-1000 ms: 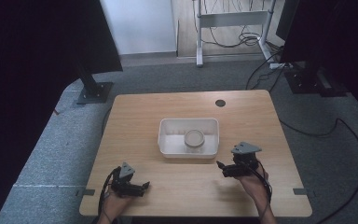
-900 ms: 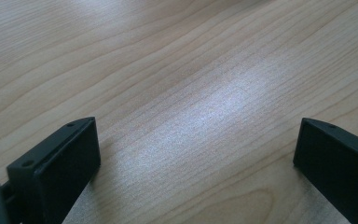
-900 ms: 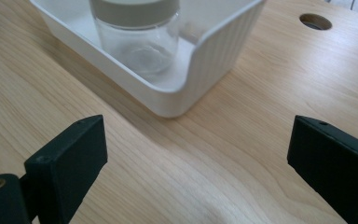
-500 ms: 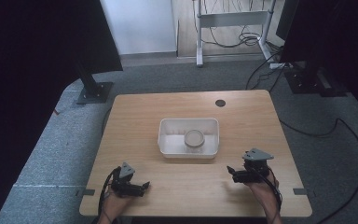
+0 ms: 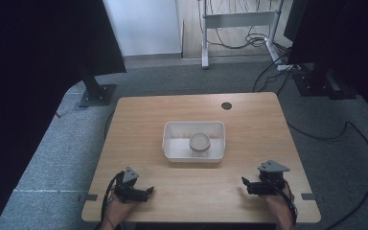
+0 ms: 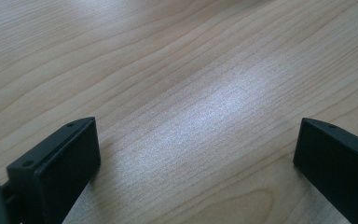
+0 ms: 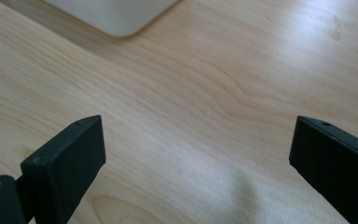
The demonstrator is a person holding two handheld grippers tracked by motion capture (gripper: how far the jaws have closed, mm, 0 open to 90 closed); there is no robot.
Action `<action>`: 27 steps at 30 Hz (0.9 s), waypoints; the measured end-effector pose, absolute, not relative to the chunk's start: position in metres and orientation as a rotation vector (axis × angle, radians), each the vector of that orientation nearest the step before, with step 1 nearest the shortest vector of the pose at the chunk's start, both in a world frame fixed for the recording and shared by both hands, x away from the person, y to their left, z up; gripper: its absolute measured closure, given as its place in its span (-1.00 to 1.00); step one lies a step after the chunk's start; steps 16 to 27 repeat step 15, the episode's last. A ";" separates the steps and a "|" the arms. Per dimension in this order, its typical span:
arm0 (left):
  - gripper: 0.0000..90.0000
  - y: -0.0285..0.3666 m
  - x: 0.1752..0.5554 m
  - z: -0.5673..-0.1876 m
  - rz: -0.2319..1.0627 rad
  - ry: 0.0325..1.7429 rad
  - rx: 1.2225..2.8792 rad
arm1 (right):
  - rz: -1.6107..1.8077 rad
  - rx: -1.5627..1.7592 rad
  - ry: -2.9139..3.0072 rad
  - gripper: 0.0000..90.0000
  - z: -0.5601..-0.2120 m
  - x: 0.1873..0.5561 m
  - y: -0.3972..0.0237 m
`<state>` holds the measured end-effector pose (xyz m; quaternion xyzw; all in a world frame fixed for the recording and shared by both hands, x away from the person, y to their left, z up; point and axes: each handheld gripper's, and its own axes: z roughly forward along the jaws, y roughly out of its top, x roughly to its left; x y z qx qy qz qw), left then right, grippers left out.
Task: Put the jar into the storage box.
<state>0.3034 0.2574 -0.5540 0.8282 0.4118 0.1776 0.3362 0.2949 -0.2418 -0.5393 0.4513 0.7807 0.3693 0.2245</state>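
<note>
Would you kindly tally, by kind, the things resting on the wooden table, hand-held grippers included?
White rectangular plastic tray: 1
Round pale lidded container inside the tray: 1
Black hand-held grippers, jaws open: 2 (left gripper, right gripper)
Total: 4

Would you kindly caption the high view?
Both open grippers, left and right, rest near a white tray holding a round lid.

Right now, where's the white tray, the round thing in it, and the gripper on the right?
white tray (image 5: 172, 146), high view, its left wall.
round thing (image 5: 200, 142), high view, its top face.
right gripper (image 5: 246, 184), high view, between its open jaws.
</note>
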 end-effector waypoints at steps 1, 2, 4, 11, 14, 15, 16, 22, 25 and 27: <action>-1.00 0.257 0.303 -0.554 0.463 1.074 2.160 | 1.011 1.251 2.157 -0.93 -0.541 0.294 -0.243; -1.00 0.257 0.303 -0.554 0.463 1.074 2.160 | 1.003 1.253 2.161 -0.93 -0.543 0.293 -0.244; -1.00 0.257 0.303 -0.554 0.463 1.074 2.160 | 0.987 1.264 2.165 -0.93 -0.546 0.292 -0.246; -1.00 0.257 0.303 -0.554 0.463 1.074 2.160 | 0.952 1.295 2.188 -0.93 -0.555 0.290 -0.250; -1.00 0.257 0.303 -0.554 0.463 1.074 2.160 | 0.938 1.308 2.198 -0.93 -0.558 0.289 -0.251; -1.00 0.257 0.303 -0.554 0.463 1.074 2.160 | 0.936 1.310 2.200 -0.93 -0.559 0.289 -0.252; -1.00 0.257 0.303 -0.554 0.463 1.074 2.160 | 0.936 1.310 2.200 -0.93 -0.559 0.289 -0.252; -1.00 0.257 0.303 -0.554 0.463 1.074 2.160 | 0.936 1.310 2.200 -0.93 -0.559 0.289 -0.252; -1.00 0.257 0.303 -0.554 0.463 1.074 2.160 | 0.936 1.310 2.200 -0.93 -0.559 0.289 -0.252; -1.00 0.257 0.303 -0.554 0.463 1.074 2.160 | 0.936 1.310 2.200 -0.93 -0.559 0.289 -0.252</action>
